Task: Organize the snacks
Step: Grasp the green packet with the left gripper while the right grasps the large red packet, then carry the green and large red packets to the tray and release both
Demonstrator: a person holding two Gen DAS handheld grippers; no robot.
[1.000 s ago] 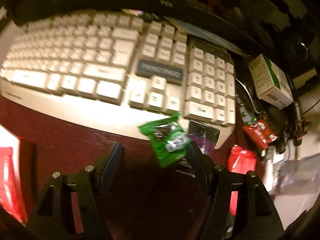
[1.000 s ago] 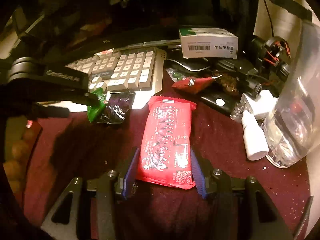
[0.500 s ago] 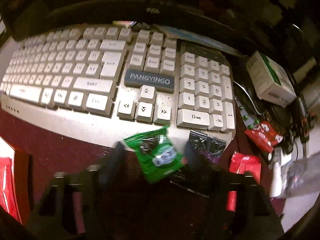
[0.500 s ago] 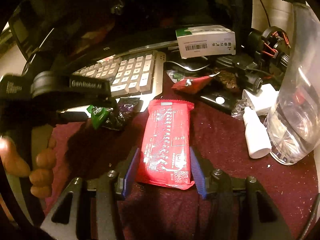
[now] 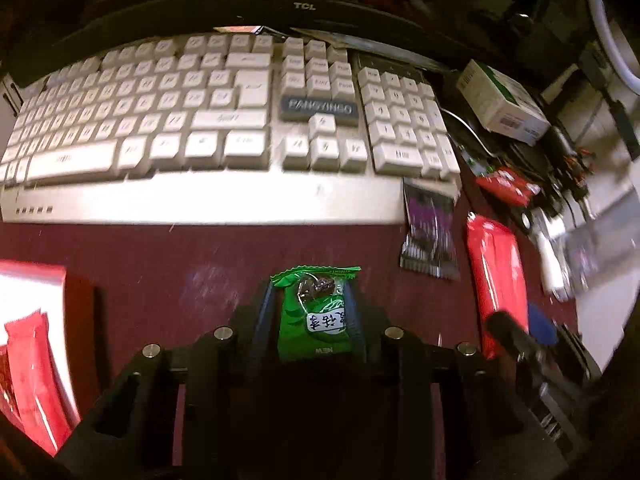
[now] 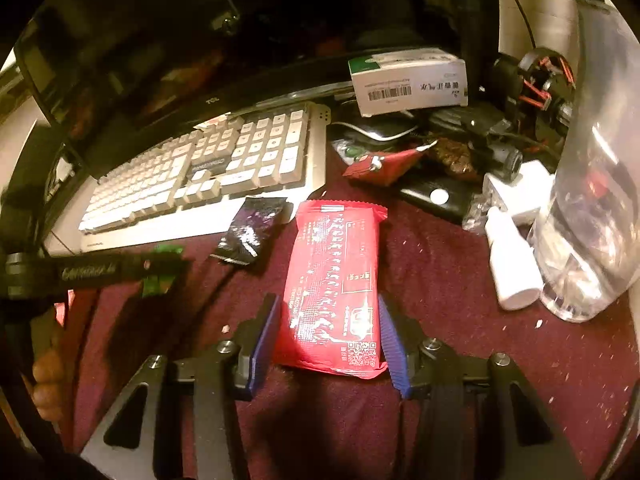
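Observation:
A green snack packet [image 5: 316, 320] sits between the pads of my left gripper [image 5: 310, 296], above the dark red cloth in front of the keyboard [image 5: 200, 120]. The jaws are closing and the pads press on both of its sides. In the right wrist view the same green packet [image 6: 158, 284] shows at the left gripper's tip. My right gripper [image 6: 328, 304] has its blue pads against both long edges of a large red snack packet [image 6: 336, 264] lying on the cloth, and its jaws close slightly. A purple-black packet [image 5: 430, 236] rests against the keyboard's corner.
A white-edged container [image 5: 32, 272] with red packets stands at the left. A small red packet [image 6: 380, 164], a white carton [image 6: 412, 80], a white bottle [image 6: 512, 264] and a clear plastic bag [image 6: 592, 200] crowd the right side. A hand's fingers [image 6: 48, 376] hold the left gripper.
The left jaws closed on the green packet and carried it off the keyboard's corner, away from the purple-black packet. The right gripper and the red packet stayed put.

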